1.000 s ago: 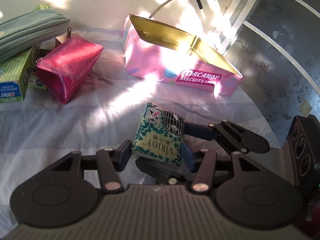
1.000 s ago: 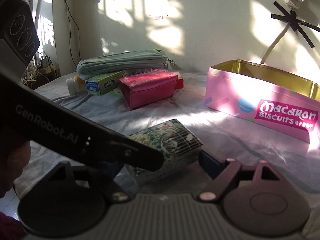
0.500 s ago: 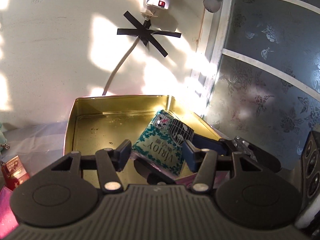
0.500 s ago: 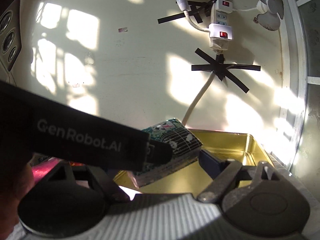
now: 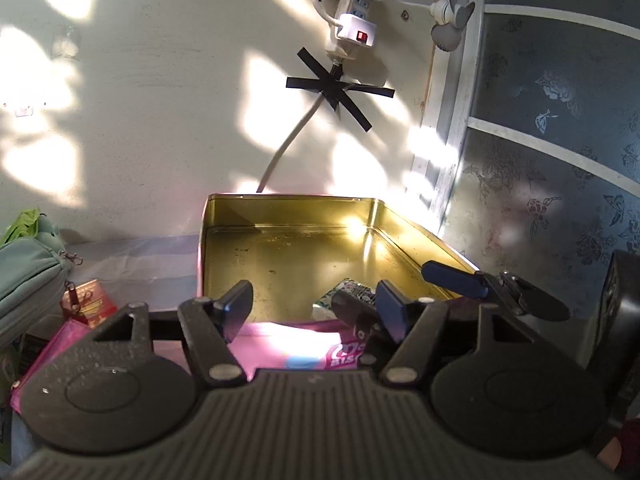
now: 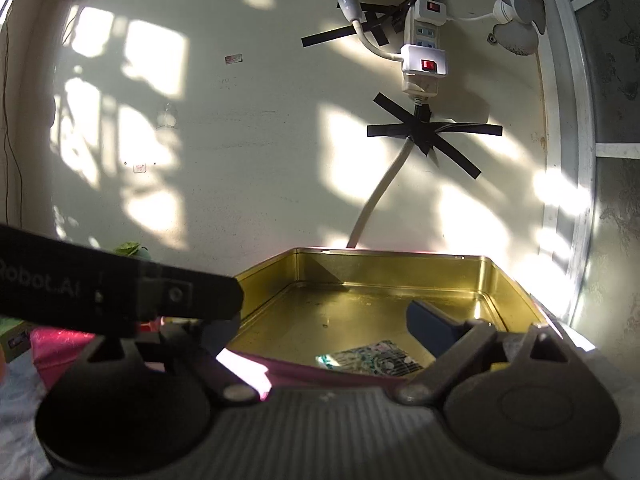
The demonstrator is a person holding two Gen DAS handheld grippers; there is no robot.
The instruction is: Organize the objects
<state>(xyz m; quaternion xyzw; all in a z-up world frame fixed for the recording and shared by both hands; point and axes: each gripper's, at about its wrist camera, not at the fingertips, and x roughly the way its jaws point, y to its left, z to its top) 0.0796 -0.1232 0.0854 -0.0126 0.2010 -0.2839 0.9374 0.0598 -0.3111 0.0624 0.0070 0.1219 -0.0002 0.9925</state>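
Packet (image 6: 370, 358) lies flat in tin (image 5: 288, 210), near front wall | left gripper (image 5: 312, 308) and right gripper (image 6: 320, 324) jaws opening, nothing between them | risk: as you withdraw, a low finger could catch the tin's front rim and drag it.

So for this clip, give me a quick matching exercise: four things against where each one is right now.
Things:
1. green packet
2. power strip
3. teal pouch
4. biscuit tin

Places:
A. taped up on the wall
B. lying flat inside the tin
C. left of the tin
D. against the wall, below the cable

Pairs: 1-B, 2-A, 3-C, 4-D
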